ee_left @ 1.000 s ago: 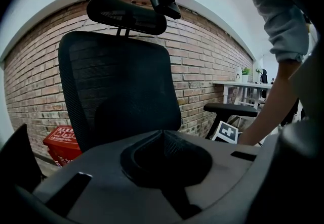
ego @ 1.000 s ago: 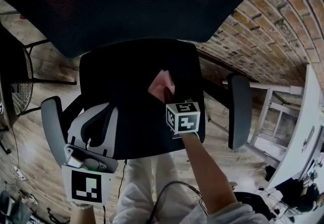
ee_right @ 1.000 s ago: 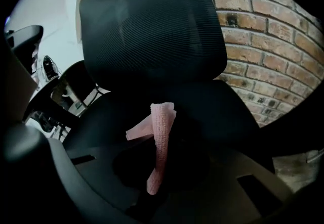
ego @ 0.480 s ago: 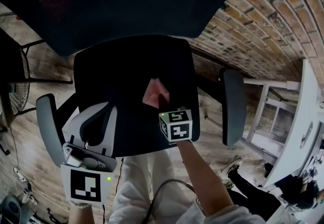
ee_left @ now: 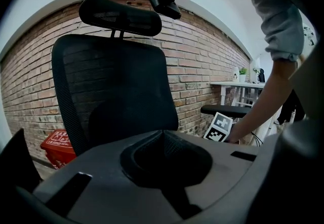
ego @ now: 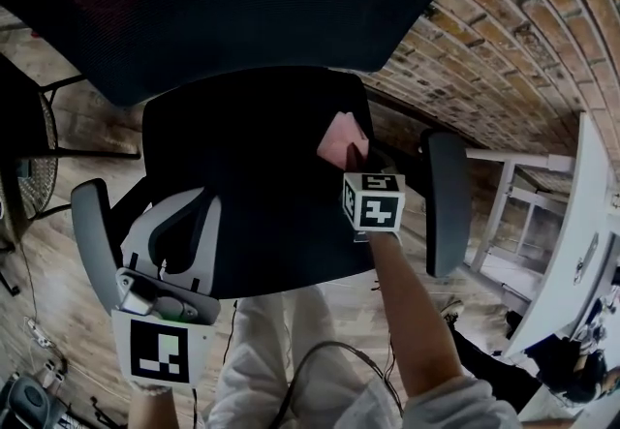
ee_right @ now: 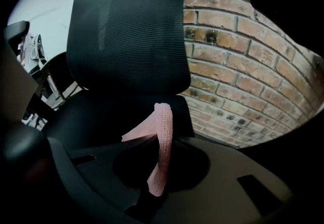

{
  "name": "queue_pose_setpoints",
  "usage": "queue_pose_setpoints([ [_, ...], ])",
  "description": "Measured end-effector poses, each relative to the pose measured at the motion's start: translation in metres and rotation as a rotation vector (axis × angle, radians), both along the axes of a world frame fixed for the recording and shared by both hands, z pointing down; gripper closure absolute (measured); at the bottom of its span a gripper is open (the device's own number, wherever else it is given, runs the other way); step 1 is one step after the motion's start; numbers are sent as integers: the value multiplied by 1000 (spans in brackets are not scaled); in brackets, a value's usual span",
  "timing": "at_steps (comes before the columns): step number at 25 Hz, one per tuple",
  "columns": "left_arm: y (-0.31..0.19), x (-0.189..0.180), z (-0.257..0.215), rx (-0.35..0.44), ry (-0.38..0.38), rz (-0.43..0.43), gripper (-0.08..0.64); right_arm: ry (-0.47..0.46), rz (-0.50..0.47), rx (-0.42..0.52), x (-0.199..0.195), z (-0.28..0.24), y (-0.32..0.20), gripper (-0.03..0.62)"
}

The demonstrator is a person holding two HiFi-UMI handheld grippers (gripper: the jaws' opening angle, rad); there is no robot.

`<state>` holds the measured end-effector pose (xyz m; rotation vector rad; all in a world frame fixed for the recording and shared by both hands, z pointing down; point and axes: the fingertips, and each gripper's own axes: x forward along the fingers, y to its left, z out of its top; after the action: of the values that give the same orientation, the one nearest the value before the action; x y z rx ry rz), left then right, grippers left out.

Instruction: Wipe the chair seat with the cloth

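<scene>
The black chair seat (ego: pixel 247 185) fills the middle of the head view. A pink cloth (ego: pixel 343 138) lies against the seat's right rear part, pinched in my right gripper (ego: pixel 348 157), which is shut on it. In the right gripper view the cloth (ee_right: pixel 163 122) hangs folded over the closed jaws of the right gripper (ee_right: pixel 161 142), in front of the mesh backrest (ee_right: pixel 131 36). My left gripper (ego: pixel 203 212) is shut and holds nothing, low at the seat's front left, beside the grey left armrest (ego: pixel 92 243). In its own view the left gripper (ee_left: pixel 162 135) faces the backrest (ee_left: pixel 114 91).
A grey right armrest (ego: pixel 446 204) stands just right of my right hand. A brick wall (ego: pixel 504 59) runs behind the chair. There is a white desk (ego: pixel 581 224) at the right, a red crate (ee_left: pixel 58 144) by the wall, and another chair's frame (ego: pixel 34 156) at the left on the wooden floor.
My right gripper has dragged the cloth from the middle of the seat to its right rear part. The left gripper has stayed where it was.
</scene>
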<state>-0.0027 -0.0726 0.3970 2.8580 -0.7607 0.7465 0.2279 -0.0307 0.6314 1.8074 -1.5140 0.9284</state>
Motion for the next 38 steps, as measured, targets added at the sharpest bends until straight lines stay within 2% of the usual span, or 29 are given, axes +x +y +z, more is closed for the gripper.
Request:
queue_pose_setpoints([
  [2,-1,-3,0,-5,-4,-10,541,-1,18,-6,5,0,0,540],
  [6,-3,-7,0,2,-2,-32,541,-59,48,5,-5,4,7,538],
  [11,-1,-15,0,-1,2,-64,541,-154,35,17,-38,9,21,540],
  [21,1,-43,2,10,-21,-140,541,-342,-181,-15,-176,18,47,540],
  [27,3,-55,-4,26,-19,-170,541,-422,-386,-35,-274,13,60,540],
  [31,6,-61,-8,35,-11,-182,541,-473,-487,-43,-331,6,71,540],
  [34,8,-65,-6,35,-14,-185,541,-485,-535,-46,-356,3,72,540],
  [38,11,-60,-2,27,-21,-169,541,-449,-530,-42,-352,4,70,540],
])
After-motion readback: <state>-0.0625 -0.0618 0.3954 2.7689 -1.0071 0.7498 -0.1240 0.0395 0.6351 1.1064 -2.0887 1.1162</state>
